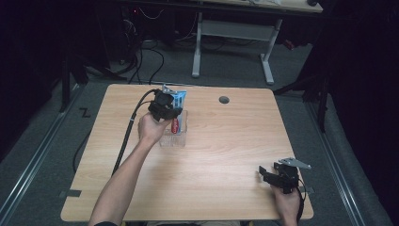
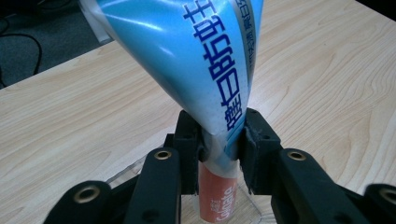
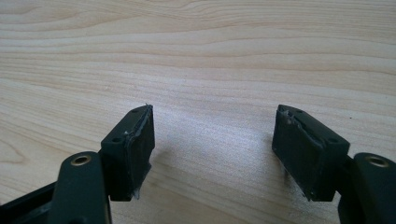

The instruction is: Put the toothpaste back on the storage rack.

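Note:
A blue and white toothpaste tube point(image 1: 178, 100) with a red lower part stands nearly upright in a clear plastic box point(image 1: 175, 140) at the table's far middle-left. My left gripper point(image 1: 165, 109) is shut on the tube; in the left gripper view its jaws pinch the tube point(image 2: 205, 70) where the blue body narrows, the red end point(image 2: 218, 198) pointing down into the box. My right gripper point(image 1: 269, 173) rests low near the table's front right corner, open, with bare wood between its fingers point(image 3: 133, 144).
The wooden table point(image 1: 226, 155) has a round cable hole point(image 1: 224, 100) near its far edge. A white-legged desk point(image 1: 233, 33) and loose cables stand on the floor beyond. The left gripper's cable point(image 1: 126, 136) trails over the table's left side.

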A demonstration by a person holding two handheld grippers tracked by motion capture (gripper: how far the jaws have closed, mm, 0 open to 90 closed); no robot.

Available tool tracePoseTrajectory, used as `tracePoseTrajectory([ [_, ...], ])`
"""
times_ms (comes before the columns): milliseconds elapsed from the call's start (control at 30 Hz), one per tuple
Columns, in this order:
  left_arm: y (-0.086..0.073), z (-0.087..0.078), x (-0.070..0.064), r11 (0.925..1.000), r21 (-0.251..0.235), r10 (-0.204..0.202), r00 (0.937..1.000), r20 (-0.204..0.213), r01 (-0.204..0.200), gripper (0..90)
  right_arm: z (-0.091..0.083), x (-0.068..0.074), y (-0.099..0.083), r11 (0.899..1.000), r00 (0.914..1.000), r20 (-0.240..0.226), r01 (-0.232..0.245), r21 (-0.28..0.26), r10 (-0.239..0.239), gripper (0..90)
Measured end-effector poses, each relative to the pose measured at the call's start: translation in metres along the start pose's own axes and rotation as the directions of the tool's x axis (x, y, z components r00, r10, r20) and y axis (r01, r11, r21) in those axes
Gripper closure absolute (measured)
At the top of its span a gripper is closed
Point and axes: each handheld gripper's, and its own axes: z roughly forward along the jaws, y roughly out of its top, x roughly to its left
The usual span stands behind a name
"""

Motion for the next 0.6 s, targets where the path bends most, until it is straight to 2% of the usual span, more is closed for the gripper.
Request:
tracePoseTrajectory([
  [300,-0.0019,0.0044,-0.0037,0.9997,0.022,0.014,0.9999,0.009,-0.014,71.3,0.0000,-0.0001,0.0000,1.000,1.0000,0.000,-0.001,0.000,0.001,29.7],
  [600,-0.0088,0.0039,-0.0011,0.9998,0.018,-0.007,0.9999,0.009,0.006,71.2,0.0000,0.0000,0.0000,1.000,1.0000,0.000,0.000,0.000,0.000,29.7],
])
